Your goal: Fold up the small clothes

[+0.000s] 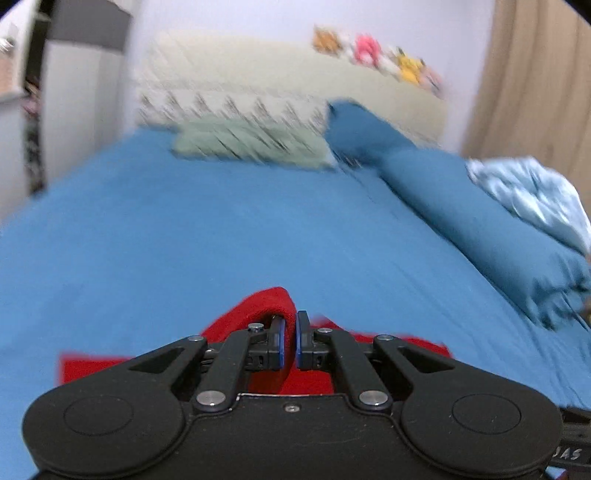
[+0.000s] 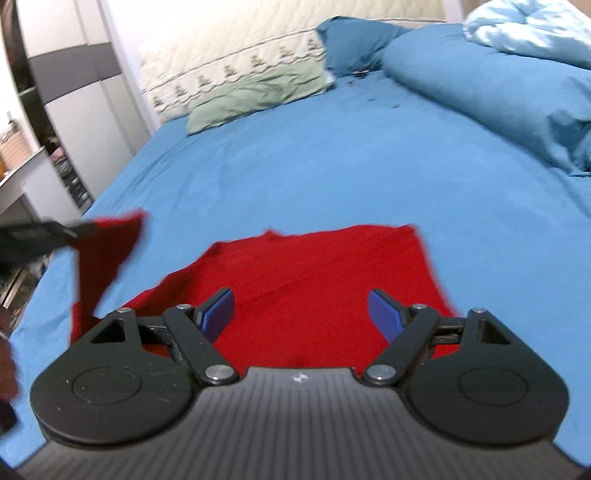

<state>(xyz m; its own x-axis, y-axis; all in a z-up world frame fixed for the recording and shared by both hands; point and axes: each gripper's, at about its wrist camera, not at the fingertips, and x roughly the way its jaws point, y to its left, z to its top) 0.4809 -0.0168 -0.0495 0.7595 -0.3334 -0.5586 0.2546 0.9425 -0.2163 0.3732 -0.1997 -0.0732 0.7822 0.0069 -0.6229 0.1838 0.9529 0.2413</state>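
Note:
A small red garment (image 2: 317,280) lies on the blue bed sheet (image 2: 295,166). My left gripper (image 1: 290,334) is shut on a fold of the red garment (image 1: 258,310) and holds that corner lifted off the bed. In the right wrist view the left gripper (image 2: 79,229) shows at the far left with the raised red corner (image 2: 107,254) hanging from it. My right gripper (image 2: 301,310) is open and empty, just above the flat middle part of the garment.
A green pillow (image 2: 255,99) and a cream quilted headboard cushion (image 2: 229,59) lie at the head of the bed. A blue duvet roll (image 2: 498,88) and a pale blue blanket (image 2: 532,33) lie along the right. A wardrobe (image 2: 66,92) stands left.

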